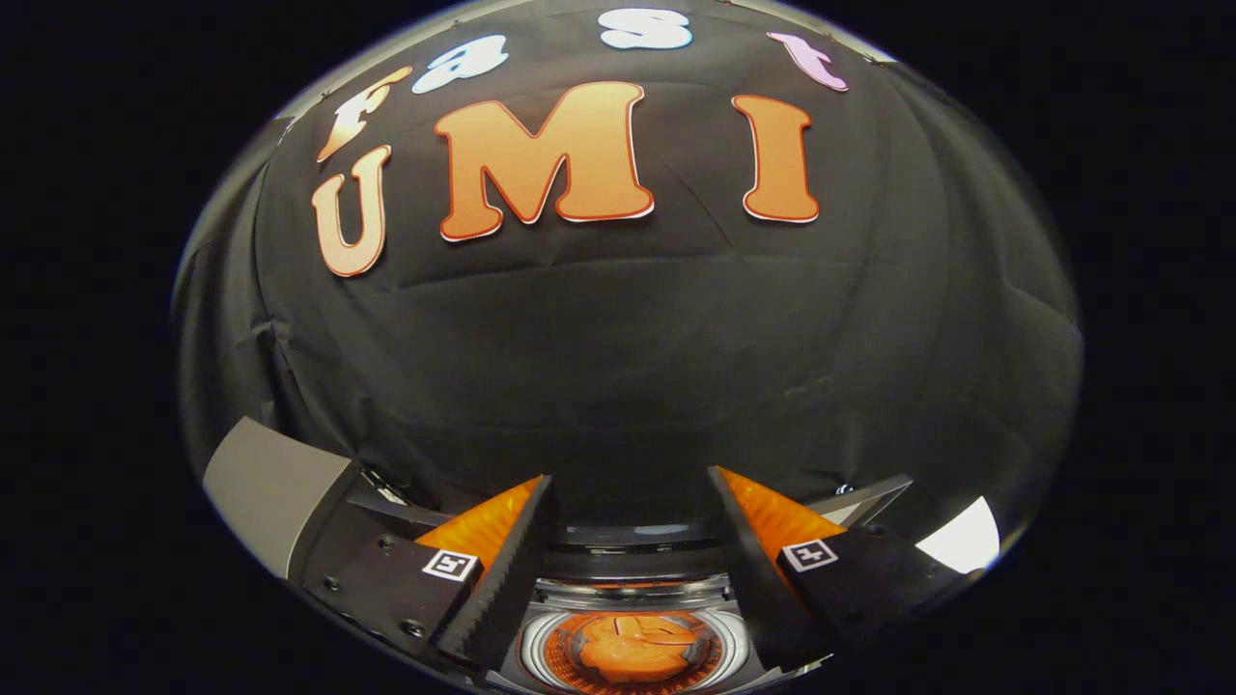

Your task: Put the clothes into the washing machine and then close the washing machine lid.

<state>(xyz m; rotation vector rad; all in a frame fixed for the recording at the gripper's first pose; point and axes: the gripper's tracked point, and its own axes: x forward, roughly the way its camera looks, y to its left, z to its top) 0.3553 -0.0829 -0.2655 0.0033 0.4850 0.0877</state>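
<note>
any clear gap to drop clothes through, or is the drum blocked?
Gripper is open, nothing between its fingers. The gap between them leads down to the washing machine drum, ringed by its pale rim. An orange item fills the drum's middle; little room beside it.

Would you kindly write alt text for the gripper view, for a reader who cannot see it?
The gripper is open above a washing machine, its fingers spread with nothing between them. Below the gap, an orange garment lies in the round drum. Black cloth wall rises beyond.
</note>
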